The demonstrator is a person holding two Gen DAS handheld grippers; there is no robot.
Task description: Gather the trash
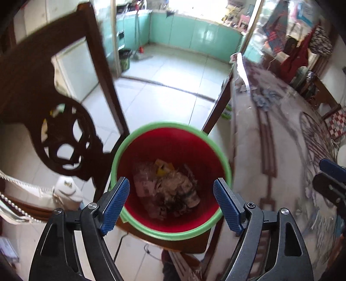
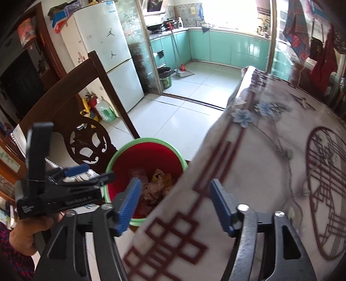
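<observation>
Left tongs (image 1: 170,204) gape empty above green-rimmed bin (image 1: 225,160)

Bright window (image 2: 229,13) glare, blurred tablecloth (image 1: 281,134) (fisheye-bent edges)

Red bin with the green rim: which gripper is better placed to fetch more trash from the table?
Right. The right gripper hangs open at the patterned table edge; the left gripper is open above the red bin.
</observation>
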